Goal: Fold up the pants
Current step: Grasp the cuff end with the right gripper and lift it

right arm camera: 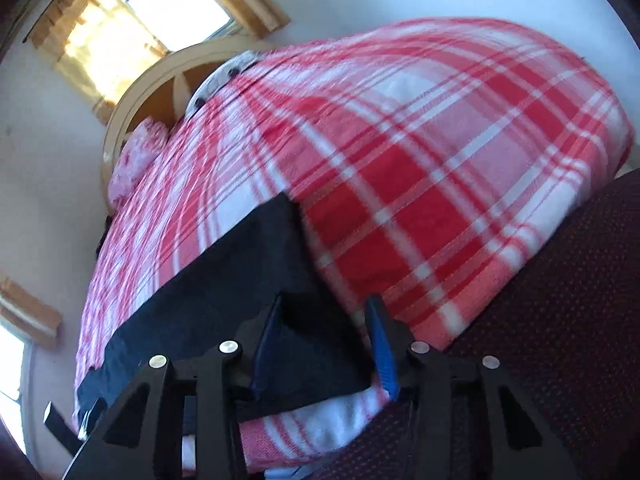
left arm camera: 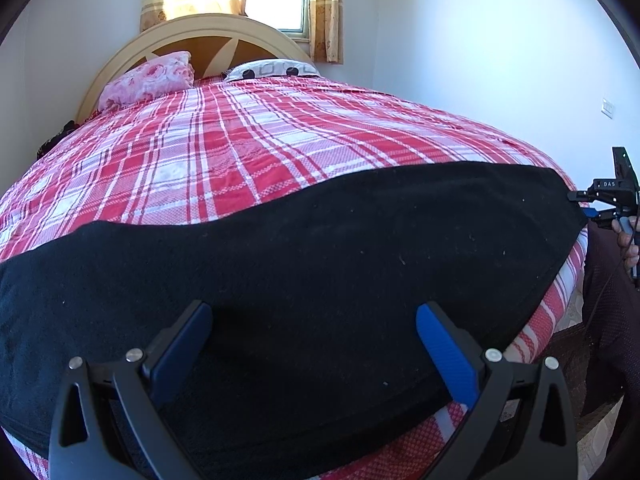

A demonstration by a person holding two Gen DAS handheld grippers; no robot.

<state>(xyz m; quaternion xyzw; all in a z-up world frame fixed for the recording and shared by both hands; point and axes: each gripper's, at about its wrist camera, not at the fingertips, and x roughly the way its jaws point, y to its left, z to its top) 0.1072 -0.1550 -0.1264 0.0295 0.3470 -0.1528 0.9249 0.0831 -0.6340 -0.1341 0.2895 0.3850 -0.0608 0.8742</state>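
Black pants (left arm camera: 320, 260), flat band across the bed's (left arm camera: 248, 140) near edge.

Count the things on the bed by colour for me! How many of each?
Black: 1, the pants spread along the near edge of the bed.
Pink: 1, the flowery pillow by the headboard.
White with black spots: 1, the other pillow.
Total: 3.

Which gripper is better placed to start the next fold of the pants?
Right, probably. The right gripper is open around the pants' end corner at the bed edge. The left gripper is open over the middle of the cloth, with no edge between its fingers.
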